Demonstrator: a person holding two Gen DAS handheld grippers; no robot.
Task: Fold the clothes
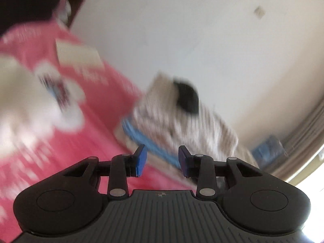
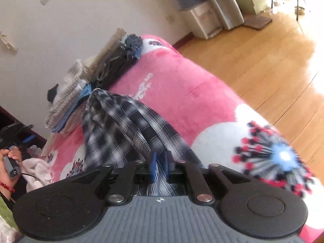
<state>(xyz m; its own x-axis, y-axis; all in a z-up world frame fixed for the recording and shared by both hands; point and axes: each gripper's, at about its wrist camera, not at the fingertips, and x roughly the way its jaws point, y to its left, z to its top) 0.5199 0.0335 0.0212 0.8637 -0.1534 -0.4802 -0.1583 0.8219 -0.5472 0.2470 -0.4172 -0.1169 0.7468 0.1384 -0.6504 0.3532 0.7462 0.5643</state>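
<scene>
Two tools are seen, one from each wrist view. The left tool (image 1: 162, 163) is held released: its blue pads (image 1: 141, 160) stand apart and nothing is gripped between them. Its view is badly blurred. Beyond the pads, at 12 o'clock, a stack of folded clothes (image 1: 182, 121) is made out, with a blue layer at its lower edge and a dark patch on top. The pink bedspread (image 1: 91, 121) is seen from 8 to 11 o'clock, and a pale wall (image 1: 182, 30) fills the upper right.

The right tool (image 2: 160, 167) is held nearly closed. The plaid shirt (image 2: 125, 127), checked in black, grey and white, is draped over the pink flowered bedspread (image 2: 182, 93) and runs from 11 o'clock down into the narrow gap between the blue pads (image 2: 153, 167). Whether the pads still press on the cloth cannot be told.

The stack of folded clothes (image 2: 66, 99) is placed at 10 o'clock of the right view, against the wall (image 2: 60, 30) at the far edge of the bed, just beside the top of the shirt. More dark and beige garments (image 2: 121, 50) are piled at 11 o'clock. A wooden floor (image 2: 263, 60) is seen at 2 o'clock. A hand (image 2: 9, 162) with a red wristband is seen at 9 o'clock, closed round a handle.
</scene>
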